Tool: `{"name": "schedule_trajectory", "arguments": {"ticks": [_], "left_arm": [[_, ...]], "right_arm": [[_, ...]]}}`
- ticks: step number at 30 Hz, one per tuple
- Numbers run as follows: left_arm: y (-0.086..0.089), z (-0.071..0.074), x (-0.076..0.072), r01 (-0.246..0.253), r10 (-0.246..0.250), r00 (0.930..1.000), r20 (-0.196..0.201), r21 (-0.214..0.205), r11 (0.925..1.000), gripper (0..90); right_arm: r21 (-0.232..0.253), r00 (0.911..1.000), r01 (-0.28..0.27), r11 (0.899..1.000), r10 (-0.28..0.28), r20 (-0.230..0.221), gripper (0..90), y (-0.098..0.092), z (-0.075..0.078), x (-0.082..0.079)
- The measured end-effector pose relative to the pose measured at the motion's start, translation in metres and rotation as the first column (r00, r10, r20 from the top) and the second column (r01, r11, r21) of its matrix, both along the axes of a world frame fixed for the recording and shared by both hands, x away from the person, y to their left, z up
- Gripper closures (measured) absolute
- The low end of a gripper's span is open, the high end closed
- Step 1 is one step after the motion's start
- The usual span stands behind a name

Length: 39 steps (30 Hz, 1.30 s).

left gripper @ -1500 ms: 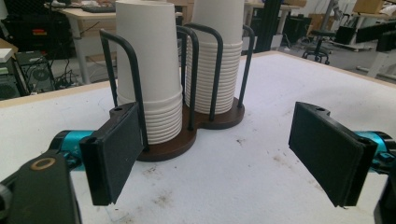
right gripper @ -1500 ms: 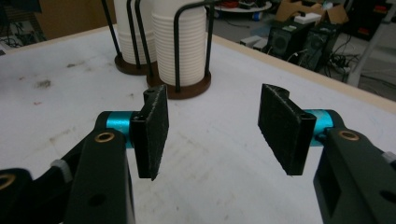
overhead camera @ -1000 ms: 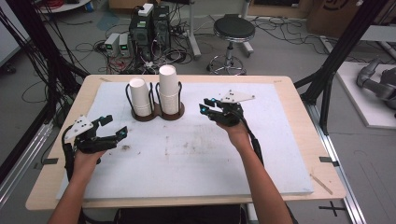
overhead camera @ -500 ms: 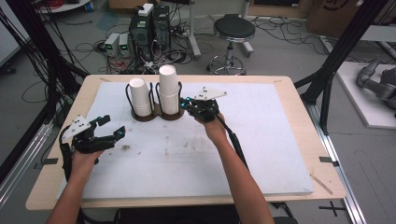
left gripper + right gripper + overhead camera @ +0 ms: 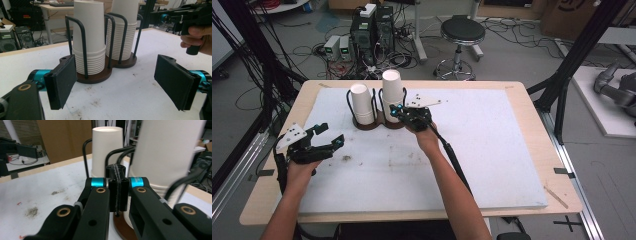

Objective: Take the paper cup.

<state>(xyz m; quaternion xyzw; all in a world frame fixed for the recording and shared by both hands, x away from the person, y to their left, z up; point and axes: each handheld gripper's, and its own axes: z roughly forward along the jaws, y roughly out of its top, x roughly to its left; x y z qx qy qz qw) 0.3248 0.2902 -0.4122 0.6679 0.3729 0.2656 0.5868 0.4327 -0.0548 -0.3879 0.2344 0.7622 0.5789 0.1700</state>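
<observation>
- Right gripper (image 5: 398, 111): jaws pressed flat together with nothing between them, having just been closing; a second ago it sat farther right, apart from the cups; now its tips sit just beside the taller stack of paper cups (image 5: 392, 95)
- Left gripper (image 5: 328, 141): jaws spread wide, holding nothing; it has kept its place at the table's left
- Wooden cup holder (image 5: 377, 123) lies ahead of both grippers, unchanged; the shorter stack of paper cups (image 5: 361, 104) fills its other wire cage, beyond the right gripper's tips
- White table mat (image 5: 492, 150) bears dark specks near the left gripper
</observation>
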Motion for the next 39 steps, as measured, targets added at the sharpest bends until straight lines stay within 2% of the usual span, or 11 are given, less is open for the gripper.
{"name": "schedule_trajectory", "arguments": {"ticks": [3, 7, 11, 12, 17, 25, 30, 33, 36, 39], "left_arm": [[0.001, 0.000, 0.000, -0.004, 0.004, 1.0000, -0.001, 0.009, 1.0000, 18.4], [0.001, 0.000, 0.000, -0.007, 0.007, 1.0000, -0.001, 0.008, 0.9999, 18.4], [0.002, 0.000, 0.000, -0.012, 0.012, 0.9999, -0.003, 0.008, 0.9999, 18.5], [0.003, 0.000, 0.000, -0.012, 0.012, 0.9999, -0.003, 0.009, 0.9999, 18.4], [0.003, 0.000, 0.001, -0.018, 0.018, 0.9998, -0.001, 0.008, 0.9998, 18.5], [0.006, 0.005, 0.006, -0.023, 0.023, 0.9997, 0.008, -0.001, 0.9997, 18.5], [0.007, 0.011, 0.016, -0.025, 0.025, 0.9997, 0.000, 0.011, 0.9996, 18.5], [0.008, 0.018, 0.024, -0.024, 0.024, 0.9997, -0.001, 0.007, 0.9997, 18.5], [0.008, 0.025, 0.032, -0.027, 0.027, 0.9996, 0.008, 0.001, 0.9996, 18.5], [0.007, 0.031, 0.041, -0.019, 0.019, 0.9998, 0.010, 0.013, 0.9997, 18.5]], "right_arm": [[0.010, 0.9998, -0.005, 1.000, 0.005, 0.018, 90.0, 0.013, -0.001, -0.004], [0.024, 0.9998, -0.015, 1.000, 0.015, 0.010, 90.0, 0.020, -0.001, -0.005], [-0.009, 0.9996, -0.018, 1.000, 0.018, 0.021, 90.0, 0.030, -0.004, -0.006], [-0.024, 0.9994, 0.000, 1.000, 0.001, 0.033, 90.0, 0.035, -0.007, -0.005], [-0.020, 0.9999, 0.014, 1.000, -0.014, 0.002, 90.0, 0.047, -0.017, 0.000], [-0.026, 0.9995, 0.021, 0.999, -0.022, -0.023, 90.0, 0.068, -0.031, 0.005], [-0.052, 0.9982, 0.040, 0.998, -0.042, -0.042, 90.0, 0.078, -0.042, 0.009], [-0.060, 0.9958, 0.056, 0.997, -0.060, -0.069, 90.0, 0.082, -0.047, 0.011], [-0.069, 0.9945, 0.066, 0.995, -0.071, -0.077, 90.0, 0.086, -0.049, 0.013], [-0.077, 0.9947, 0.064, 0.995, -0.070, -0.076, 90.0, 0.089, -0.050, 0.014]]}}
